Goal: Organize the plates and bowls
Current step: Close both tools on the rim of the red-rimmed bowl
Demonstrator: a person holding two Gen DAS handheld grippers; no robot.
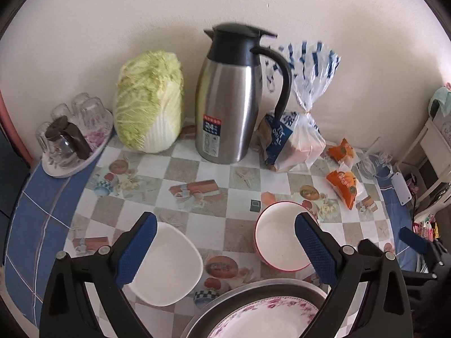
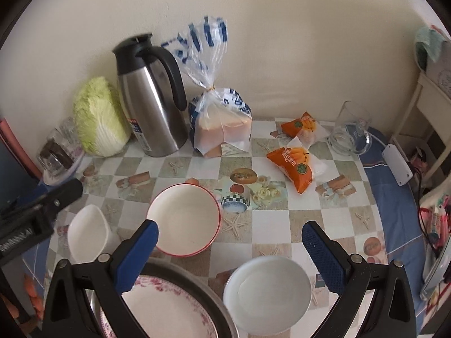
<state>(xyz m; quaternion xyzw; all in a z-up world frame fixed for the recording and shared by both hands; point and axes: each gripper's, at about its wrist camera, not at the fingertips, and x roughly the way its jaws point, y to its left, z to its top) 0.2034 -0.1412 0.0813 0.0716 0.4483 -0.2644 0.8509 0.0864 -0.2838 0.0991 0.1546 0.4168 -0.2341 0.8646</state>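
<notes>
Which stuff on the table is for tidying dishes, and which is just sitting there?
For the job:
red-rimmed white bowl
round white bowl
squarish white bowl
pink-flowered plate

Just lying about:
steel thermos jug
green cabbage
bagged bread
orange snack packets

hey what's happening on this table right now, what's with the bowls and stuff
A person holds tongs in each hand over a cluttered table, sorting dishes. Both the left tongs and right tongs are open and hold nothing. A red-rimmed bowl, a squarish white bowl and a round white bowl sit separately on the tablecloth. A floral plate rests in a metal pan at the near edge. Nothing is stacked yet.
</notes>
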